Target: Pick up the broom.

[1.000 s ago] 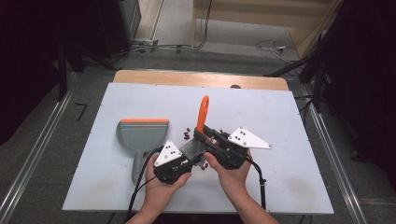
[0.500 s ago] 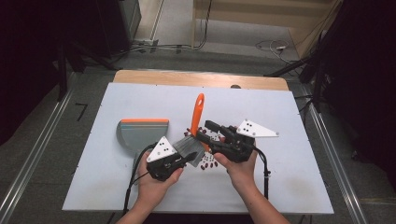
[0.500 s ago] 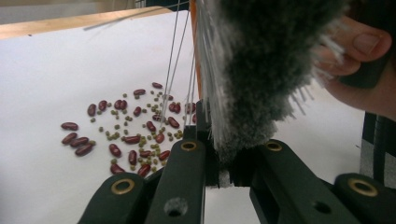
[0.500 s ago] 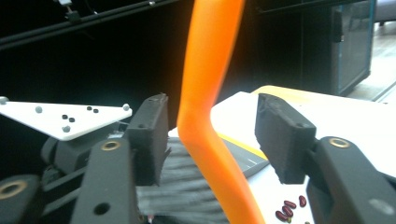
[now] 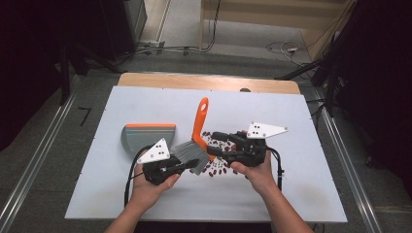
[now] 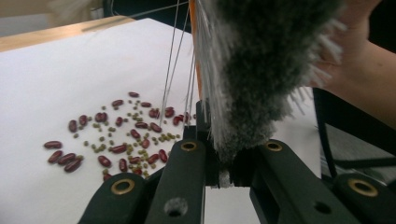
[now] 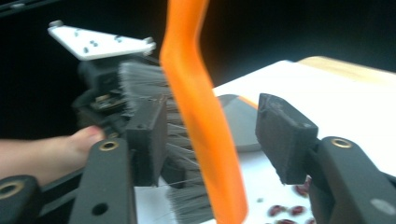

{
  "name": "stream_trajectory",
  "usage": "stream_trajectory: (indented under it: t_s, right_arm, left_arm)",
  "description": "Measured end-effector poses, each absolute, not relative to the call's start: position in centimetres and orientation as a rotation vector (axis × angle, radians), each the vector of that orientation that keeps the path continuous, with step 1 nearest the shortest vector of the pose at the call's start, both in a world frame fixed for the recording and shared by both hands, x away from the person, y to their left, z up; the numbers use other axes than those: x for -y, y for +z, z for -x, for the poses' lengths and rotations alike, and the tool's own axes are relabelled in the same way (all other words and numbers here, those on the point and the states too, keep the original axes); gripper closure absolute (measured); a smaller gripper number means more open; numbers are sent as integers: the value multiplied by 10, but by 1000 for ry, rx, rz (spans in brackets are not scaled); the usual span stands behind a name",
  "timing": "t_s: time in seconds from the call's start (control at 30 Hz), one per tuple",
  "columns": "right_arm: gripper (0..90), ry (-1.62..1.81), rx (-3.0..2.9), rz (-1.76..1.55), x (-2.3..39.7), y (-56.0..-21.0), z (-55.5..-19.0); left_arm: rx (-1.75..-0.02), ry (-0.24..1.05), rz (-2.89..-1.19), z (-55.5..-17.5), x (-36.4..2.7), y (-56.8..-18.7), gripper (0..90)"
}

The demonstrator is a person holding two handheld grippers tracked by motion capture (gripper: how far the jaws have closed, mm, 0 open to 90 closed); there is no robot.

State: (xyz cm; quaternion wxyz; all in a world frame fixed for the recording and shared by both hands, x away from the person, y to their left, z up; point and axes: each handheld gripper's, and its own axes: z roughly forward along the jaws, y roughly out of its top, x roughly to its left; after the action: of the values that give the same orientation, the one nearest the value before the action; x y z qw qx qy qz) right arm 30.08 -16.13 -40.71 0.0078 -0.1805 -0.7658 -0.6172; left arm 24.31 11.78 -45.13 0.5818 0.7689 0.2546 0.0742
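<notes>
While left tongs point(image 6: 219, 163) clamp brush point(image 6: 261, 70), right tongs point(image 7: 210, 140) gape.

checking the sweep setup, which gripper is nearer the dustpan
Left. The left gripper sits just below and right of the grey dustpan, jaws shut on the brush bristles. The right gripper is farther right, beyond the orange handle, beside the scattered beans.

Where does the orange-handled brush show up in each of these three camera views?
High view: the brush stands at table centre, bristles low between both grippers, handle pointing away.
Left gripper view: its grey bristles fill the upper right, clamped in the jaws.
Right gripper view: its orange handle runs top to bottom between the open jaws.
Shared landmark: the scattered red beans.
</notes>
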Motion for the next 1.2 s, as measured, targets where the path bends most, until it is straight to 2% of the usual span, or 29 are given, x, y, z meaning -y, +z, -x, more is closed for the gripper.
stream_trajectory:
  t_s: [0.3, 0.53, 0.7, 0.83, 0.93, 1.03, 1.13, 1.2]
  right_arm:
    - [517, -1830, 2360, 322, 150, -412, -296]
    - [676, -1784, 2263, 256, 147, -416, -297]
    - [684, -1777, 2348, 276, 147, -413, -293]
    - [685, -1768, 2430, 328, 142, -411, -289]
    - [686, -1760, 2477, 365, 141, -408, -288]
    - [686, -1752, 2527, 414, 141, -407, -288]
    - [686, -1750, 2557, 471, 142, -407, -289]
    - [686, -1736, 2589, 519, 143, -408, -291]
  left_arm:
    - [-395, 58, -1810, -240, -114, -451, 861]
    - [-357, 9, -1793, -239, -115, -452, 860]
    - [-384, -21, -1785, -243, -116, -455, 838]
    - [-453, 73, -1793, -239, -116, -457, 734]
    - [-483, 91, -1789, -239, -118, -457, 579]
    - [-573, 145, -1766, -240, -124, -458, 388]
    - [-612, 175, -1767, -240, -129, -459, 255]
    - [-645, 204, -1762, -240, -133, -459, 224]
